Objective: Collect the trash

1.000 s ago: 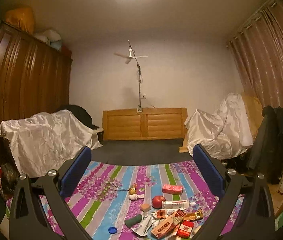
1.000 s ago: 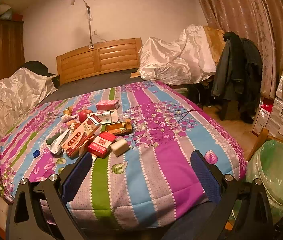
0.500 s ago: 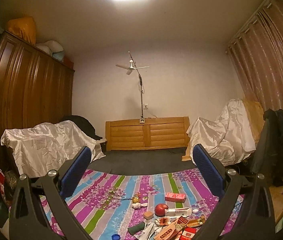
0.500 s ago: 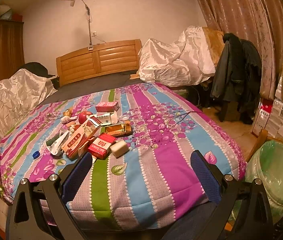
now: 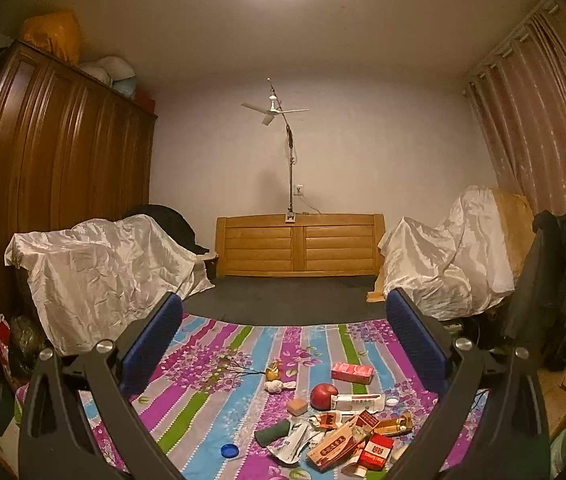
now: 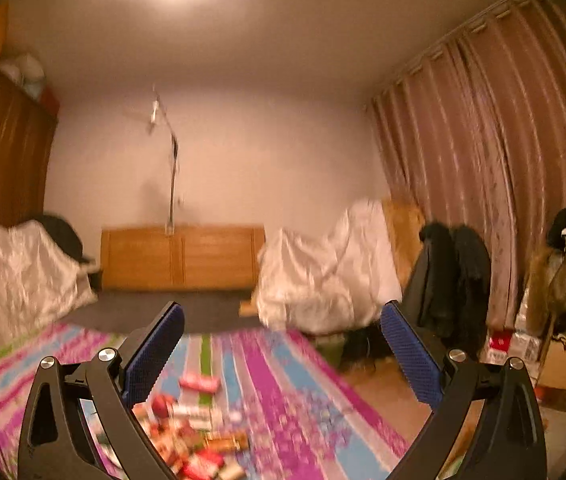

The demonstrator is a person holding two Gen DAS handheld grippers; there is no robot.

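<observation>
Clearly both empty: left gripper (image 5: 283, 344) and right gripper (image 6: 281, 346) spread wide; red boxes (image 5: 377, 450) bear unreadable print.

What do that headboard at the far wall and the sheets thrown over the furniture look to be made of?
The headboard looks like light varnished wood: honey-coloured panels with horizontal slats. The white covers look like satin or a similar thin synthetic cloth, judging by the sheen and crisp wrinkles.
</observation>
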